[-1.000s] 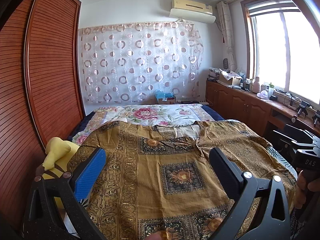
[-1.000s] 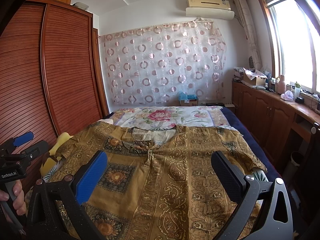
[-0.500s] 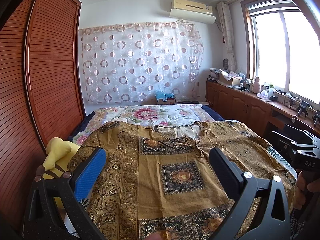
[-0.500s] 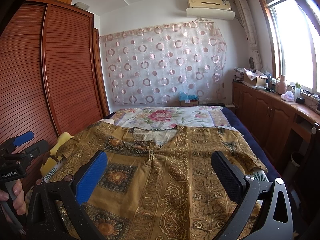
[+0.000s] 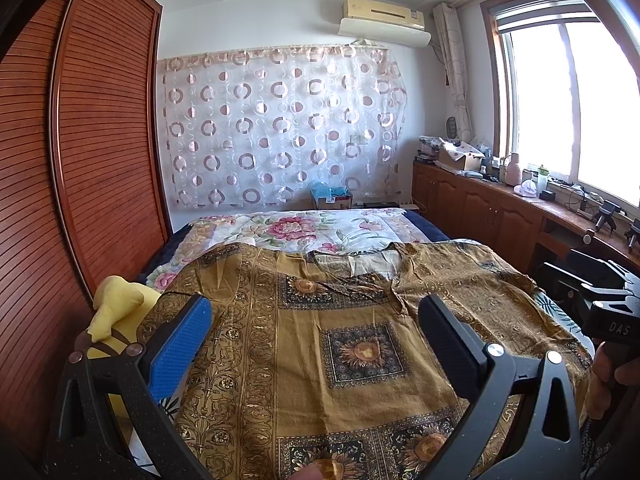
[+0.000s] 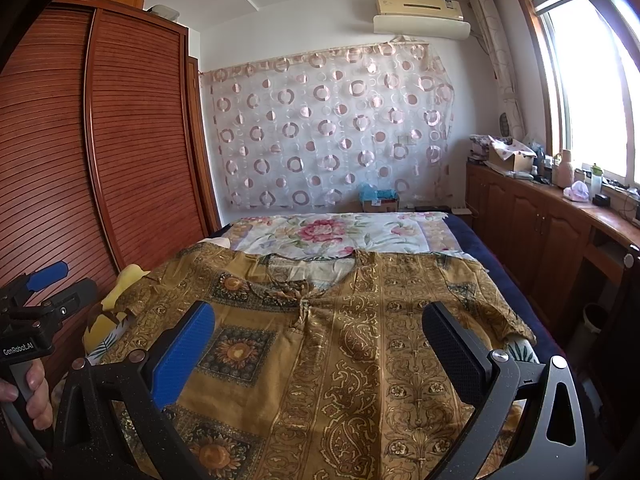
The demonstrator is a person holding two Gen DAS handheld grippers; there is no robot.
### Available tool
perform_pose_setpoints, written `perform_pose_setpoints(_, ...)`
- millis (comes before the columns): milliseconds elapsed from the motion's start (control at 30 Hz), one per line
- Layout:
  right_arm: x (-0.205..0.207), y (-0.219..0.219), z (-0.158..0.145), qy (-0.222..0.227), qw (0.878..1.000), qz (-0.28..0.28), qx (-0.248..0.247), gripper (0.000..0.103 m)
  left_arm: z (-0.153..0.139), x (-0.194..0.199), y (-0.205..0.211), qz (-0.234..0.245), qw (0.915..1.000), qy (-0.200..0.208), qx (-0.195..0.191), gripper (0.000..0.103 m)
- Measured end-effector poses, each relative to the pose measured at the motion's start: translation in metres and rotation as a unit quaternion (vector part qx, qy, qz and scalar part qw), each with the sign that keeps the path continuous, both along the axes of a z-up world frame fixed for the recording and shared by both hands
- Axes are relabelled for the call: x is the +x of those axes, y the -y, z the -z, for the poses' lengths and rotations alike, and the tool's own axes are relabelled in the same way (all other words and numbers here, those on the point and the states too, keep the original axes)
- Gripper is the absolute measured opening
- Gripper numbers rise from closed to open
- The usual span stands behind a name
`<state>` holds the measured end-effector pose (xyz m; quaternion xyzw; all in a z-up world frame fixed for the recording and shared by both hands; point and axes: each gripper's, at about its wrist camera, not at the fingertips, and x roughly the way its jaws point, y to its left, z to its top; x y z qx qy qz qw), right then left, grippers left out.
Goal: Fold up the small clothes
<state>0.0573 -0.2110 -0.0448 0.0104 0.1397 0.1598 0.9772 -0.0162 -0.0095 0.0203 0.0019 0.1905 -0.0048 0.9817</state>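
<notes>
— Where's the garment?

— The gold patterned tunic [image 5: 320,344] lies spread flat, front up, on the bed [image 5: 304,228]. Its neckline [image 6: 310,266] points away toward the far wall and the hem runs out of frame toward the person. So its long axis runs straight ahead from both claws, and the sleeves stretch out sideways.

— Which claw is nearer which side?

— The left claw [image 5: 316,334] hangs above the tunic's left half, with the left sleeve [image 5: 184,300] just beside its blue pad, near the yellow plush toy [image 5: 116,312] at the bed's edge. The right claw [image 6: 318,340] hangs above the right half; the right sleeve [image 6: 472,292] lies just past its black pad, toward the wooden cabinets [image 6: 540,236].

— Are they holding anything?

— No. Both are spread wide, released, with cloth showing between the pads and nothing pinched. Neither appears to touch the fabric.

— So what does the next move turn on?

— My guess: each sleeve lies outward of its own claw, so a first fold would bring left sleeve and right sleeve inward toward the centre line, each taken by the claw on its side.
</notes>
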Motion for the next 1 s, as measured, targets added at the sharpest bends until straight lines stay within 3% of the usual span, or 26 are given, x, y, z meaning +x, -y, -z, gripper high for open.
perform_pose_setpoints(333,0.012,-0.006,0.012,-0.021,1.0,-0.02,-0.006,0.103,0.003,0.002,-0.003,-0.007,0.9998,-0.018,0.0,0.103)
perform_pose_setpoints(633,0.029,-0.01,0.018,-0.043,0.998,-0.034,-0.017,0.103,0.029,0.021,-0.036,-0.012,0.9979,-0.064,-0.006,0.103)
perform_pose_setpoints(1000,0.049,-0.023,0.02,-0.054,0.996,-0.043,-0.05,0.103,0.056,0.045,-0.068,-0.014,0.996,-0.088,0.0,0.103)
